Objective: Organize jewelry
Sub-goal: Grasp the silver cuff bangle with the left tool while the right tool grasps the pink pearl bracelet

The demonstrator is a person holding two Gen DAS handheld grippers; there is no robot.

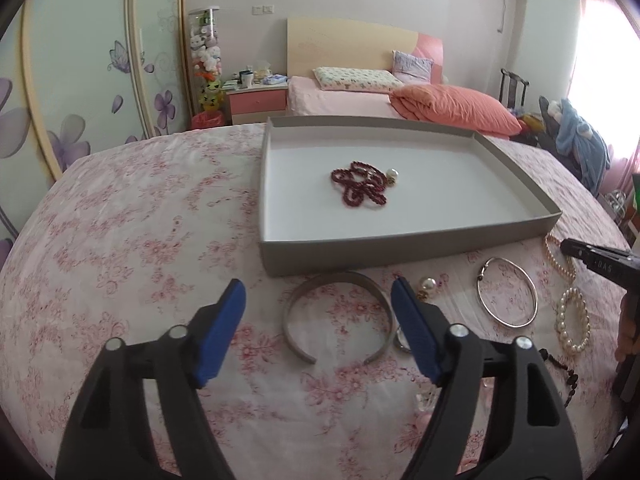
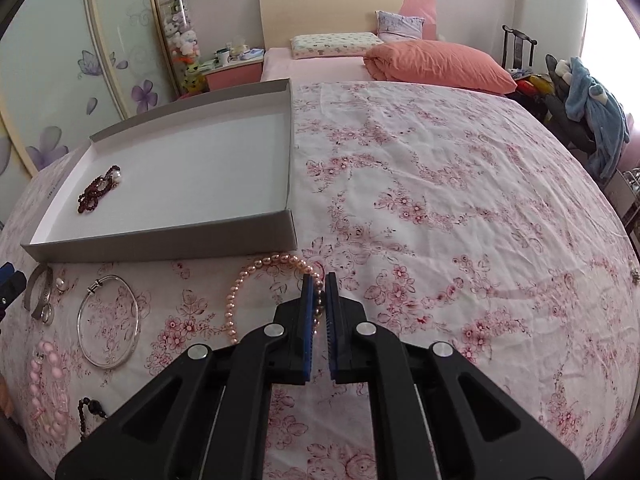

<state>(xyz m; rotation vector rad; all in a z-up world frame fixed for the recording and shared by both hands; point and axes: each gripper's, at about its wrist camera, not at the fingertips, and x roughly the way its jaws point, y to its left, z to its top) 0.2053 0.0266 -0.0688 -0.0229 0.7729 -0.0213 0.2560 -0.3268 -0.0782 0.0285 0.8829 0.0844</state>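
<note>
A grey shallow box (image 1: 400,254) (image 2: 168,240) lies on the floral cloth and holds a dark red bead necklace (image 1: 360,186) (image 2: 96,192) and a pearl earring (image 1: 393,176). My left gripper (image 1: 318,296) is open, its blue pads on either side of a wide silver cuff (image 1: 338,316). My right gripper (image 2: 319,284) is shut on a pink pearl necklace (image 2: 244,280) that still lies on the cloth. A thin silver bangle (image 1: 507,296) (image 2: 108,326), a pearl stud (image 1: 427,285) and a pearl bracelet (image 1: 573,320) (image 2: 46,388) lie nearby.
A dark bead string (image 1: 566,376) (image 2: 90,410) and small rings (image 2: 46,312) lie at the near edge. A bed with an orange pillow (image 1: 452,108) stands behind. A chair with blue clothes (image 2: 592,112) is at the right.
</note>
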